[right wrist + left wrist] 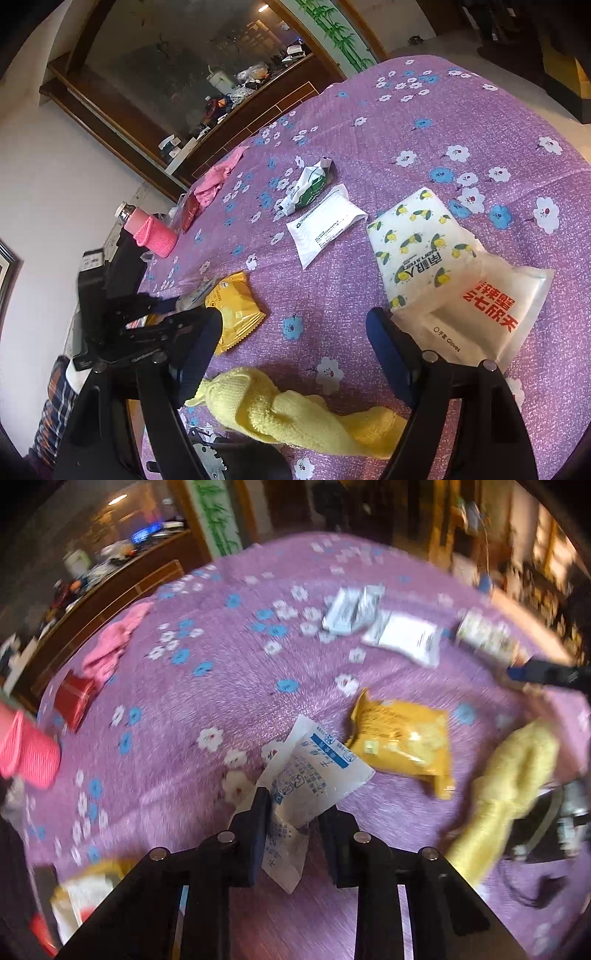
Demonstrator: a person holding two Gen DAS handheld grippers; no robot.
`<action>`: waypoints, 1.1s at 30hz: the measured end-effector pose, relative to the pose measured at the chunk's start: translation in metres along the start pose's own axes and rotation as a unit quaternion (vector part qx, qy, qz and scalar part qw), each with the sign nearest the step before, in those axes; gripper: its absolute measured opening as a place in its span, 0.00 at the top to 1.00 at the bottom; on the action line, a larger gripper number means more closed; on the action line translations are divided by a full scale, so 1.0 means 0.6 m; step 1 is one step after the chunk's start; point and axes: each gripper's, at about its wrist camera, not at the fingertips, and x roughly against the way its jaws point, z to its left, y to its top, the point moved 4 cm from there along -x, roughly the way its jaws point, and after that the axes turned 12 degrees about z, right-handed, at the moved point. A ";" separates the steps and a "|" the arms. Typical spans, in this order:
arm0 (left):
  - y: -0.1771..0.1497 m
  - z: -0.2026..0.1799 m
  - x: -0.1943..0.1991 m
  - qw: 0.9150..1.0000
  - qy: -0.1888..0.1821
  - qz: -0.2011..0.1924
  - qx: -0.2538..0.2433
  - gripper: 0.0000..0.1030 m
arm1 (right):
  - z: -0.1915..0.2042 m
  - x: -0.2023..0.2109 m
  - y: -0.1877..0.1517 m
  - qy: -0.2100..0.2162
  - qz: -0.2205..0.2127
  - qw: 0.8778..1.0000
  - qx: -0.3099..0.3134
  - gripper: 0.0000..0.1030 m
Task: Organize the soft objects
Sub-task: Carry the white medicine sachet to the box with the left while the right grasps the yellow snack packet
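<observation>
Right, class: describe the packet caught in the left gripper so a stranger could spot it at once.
On the purple flowered bedspread, find the yellow snack bag. Just beside it the left gripper pinches a white sachet, the only one with a blue label band and blue print.

Motion-blurred packets [369, 616] beyond the sachet [317, 771]

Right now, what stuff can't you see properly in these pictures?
- Left wrist view: motion blur smears the print on the silver packets.
- Left wrist view: the left gripper covers the lower part of the white sachet.
- Right wrist view: the right gripper's left finger hides the yellow packet's near corner.
</observation>
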 end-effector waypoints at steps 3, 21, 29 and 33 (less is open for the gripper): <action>-0.036 0.004 0.061 0.998 -0.038 -0.042 0.036 0.75 | -0.003 0.002 0.000 0.001 -0.002 1.000 -0.001 0.23; -0.376 0.157 0.186 0.963 -0.047 -0.115 0.239 0.75 | 0.188 -0.102 0.019 -0.225 0.172 0.942 0.179 0.12; -0.402 0.229 0.136 0.958 0.000 -0.074 0.278 0.72 | 0.206 -0.205 0.039 -0.280 0.259 0.908 0.174 0.12; -0.404 0.231 0.146 0.952 -0.013 -0.098 0.290 0.56 | 0.197 -0.220 0.032 -0.317 0.294 0.884 0.176 0.13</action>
